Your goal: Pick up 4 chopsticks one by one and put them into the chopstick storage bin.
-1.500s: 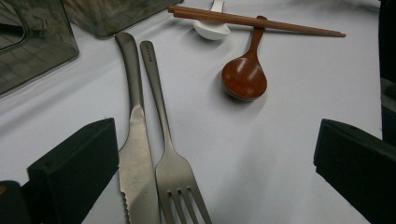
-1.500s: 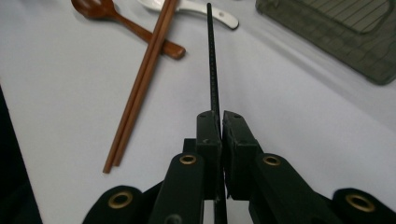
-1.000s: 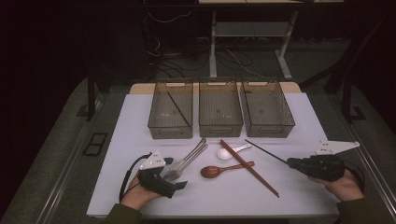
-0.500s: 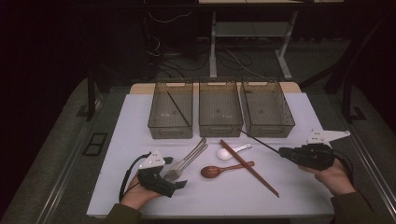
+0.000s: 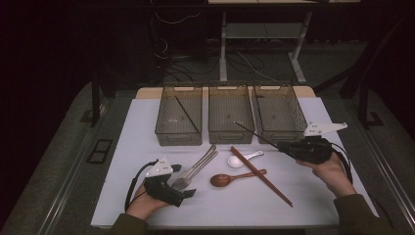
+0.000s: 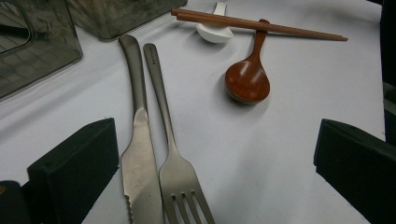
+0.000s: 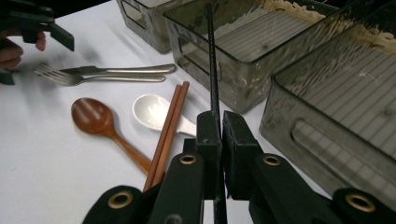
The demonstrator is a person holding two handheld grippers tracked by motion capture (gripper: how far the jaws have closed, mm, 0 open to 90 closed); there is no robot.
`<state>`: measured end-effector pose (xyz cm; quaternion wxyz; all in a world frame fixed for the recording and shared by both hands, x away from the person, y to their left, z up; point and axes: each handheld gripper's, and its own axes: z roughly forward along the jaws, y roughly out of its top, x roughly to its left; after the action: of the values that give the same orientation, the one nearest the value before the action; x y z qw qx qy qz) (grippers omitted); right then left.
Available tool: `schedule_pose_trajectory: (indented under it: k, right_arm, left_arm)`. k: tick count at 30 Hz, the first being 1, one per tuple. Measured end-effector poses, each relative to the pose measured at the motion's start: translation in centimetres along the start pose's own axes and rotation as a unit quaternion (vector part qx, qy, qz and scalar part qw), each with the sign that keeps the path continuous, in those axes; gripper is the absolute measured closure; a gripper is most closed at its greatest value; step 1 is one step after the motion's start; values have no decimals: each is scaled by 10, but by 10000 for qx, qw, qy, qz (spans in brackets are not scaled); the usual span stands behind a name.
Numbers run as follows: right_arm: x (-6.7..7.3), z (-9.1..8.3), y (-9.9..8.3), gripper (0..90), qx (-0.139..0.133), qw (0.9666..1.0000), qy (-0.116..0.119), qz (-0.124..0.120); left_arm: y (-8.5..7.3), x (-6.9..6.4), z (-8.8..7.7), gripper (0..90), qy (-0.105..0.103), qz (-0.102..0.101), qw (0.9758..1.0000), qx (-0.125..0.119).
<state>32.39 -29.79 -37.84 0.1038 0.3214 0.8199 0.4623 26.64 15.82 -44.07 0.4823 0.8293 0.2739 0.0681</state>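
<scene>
1. My right tongs (image 7: 215,135) are clamped on a black chopstick (image 7: 211,60), its tip just above the middle bin (image 5: 231,113).
2. Next, I judge: lower it inside, then release.
3. My left tongs (image 6: 210,172) are apart, straddling the knife (image 6: 137,154) and fork (image 6: 180,177).

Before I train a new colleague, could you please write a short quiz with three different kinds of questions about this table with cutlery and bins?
1. True or false: the right gripper is shut on a black chopstick.
2. How many clear bins stand in the row at the far side of the white table?
3. Which things lie between the open jaws of the left gripper: A) knife and fork, B) wooden spoon and white spoon, C) brown chopsticks?

Key: 1 true; 2 three; 3 A.
</scene>
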Motion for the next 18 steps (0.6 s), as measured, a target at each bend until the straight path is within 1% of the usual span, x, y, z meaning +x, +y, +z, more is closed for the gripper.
schedule_pose_trajectory:
  k: [12, 18]
  right_arm:
    - [2, 30, 29, 854, 24, 9999, -101, 19]
    - [3, 42, 41, 854, 77, 9999, -152, 13]
  left_arm:
    - [0, 1, 0, 0, 3, -6, 10000, 2]
    - [0, 0, 0, 0, -2, 13, 10000, 3]
